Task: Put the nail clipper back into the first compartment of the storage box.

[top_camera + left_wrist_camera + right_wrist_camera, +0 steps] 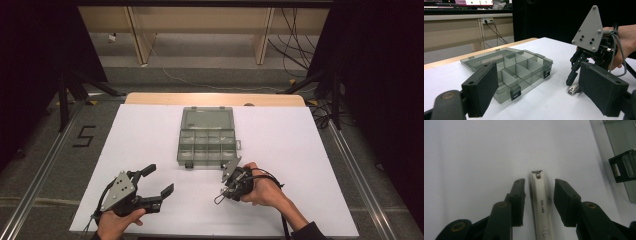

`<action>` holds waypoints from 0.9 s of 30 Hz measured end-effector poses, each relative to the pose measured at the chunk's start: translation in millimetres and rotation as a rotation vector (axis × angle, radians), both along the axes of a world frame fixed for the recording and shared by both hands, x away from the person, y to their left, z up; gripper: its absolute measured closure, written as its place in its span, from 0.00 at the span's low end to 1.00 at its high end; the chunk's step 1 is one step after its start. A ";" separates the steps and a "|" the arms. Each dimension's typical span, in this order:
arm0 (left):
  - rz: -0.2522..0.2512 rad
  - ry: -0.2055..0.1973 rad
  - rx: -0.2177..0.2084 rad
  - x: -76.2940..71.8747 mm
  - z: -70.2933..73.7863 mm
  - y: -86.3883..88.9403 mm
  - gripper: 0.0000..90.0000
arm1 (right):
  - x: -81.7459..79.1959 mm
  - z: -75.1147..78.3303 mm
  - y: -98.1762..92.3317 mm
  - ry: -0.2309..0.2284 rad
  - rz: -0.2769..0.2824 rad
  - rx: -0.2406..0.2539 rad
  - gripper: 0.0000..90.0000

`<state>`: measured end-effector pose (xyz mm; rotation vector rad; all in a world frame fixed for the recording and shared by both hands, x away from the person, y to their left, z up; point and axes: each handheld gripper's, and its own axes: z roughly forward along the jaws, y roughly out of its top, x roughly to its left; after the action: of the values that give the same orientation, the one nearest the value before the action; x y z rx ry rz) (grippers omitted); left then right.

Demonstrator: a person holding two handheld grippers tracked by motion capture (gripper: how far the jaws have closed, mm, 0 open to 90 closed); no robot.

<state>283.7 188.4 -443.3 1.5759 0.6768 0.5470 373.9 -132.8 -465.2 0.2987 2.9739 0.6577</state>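
A white nail clipper [541, 205] lies flat on the white table sheet [145, 135]. My right gripper [539, 185] points down at it, open, one jaw on each side with a small gap to each. From the left gripper view the clipper [573, 88] sits just under the right gripper [572, 79]. A clear grey compartment box [206, 150] stands open mid-table, its lid [207, 119] laid back and its cells showing nothing inside. My left gripper [161, 179] rests at the front left, wide open and holding nothing, aimed at the box [524, 70].
The box's black latch [624, 167] sits just right of the clipper in the right gripper view. A wooden table edge [215, 98] shows beyond the sheet. Black stands and cables flank the table on the floor.
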 end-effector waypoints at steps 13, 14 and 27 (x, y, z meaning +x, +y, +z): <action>0.001 0.000 0.003 0.1 -0.1 0.2 0.18 | 1.7 0.6 5.3 0.021 0.039 -0.037 0.81; 0.001 0.000 0.003 0.0 -0.2 0.1 0.18 | 1.7 0.6 5.6 0.026 0.038 -0.036 0.81; -0.002 -0.002 0.006 -0.2 0.2 0.4 0.18 | -1.5 1.9 10.0 0.005 0.043 -0.067 0.86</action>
<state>283.4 188.8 -443.1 1.5814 0.6723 0.5501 372.5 -122.9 -463.3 0.2322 3.0077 0.5614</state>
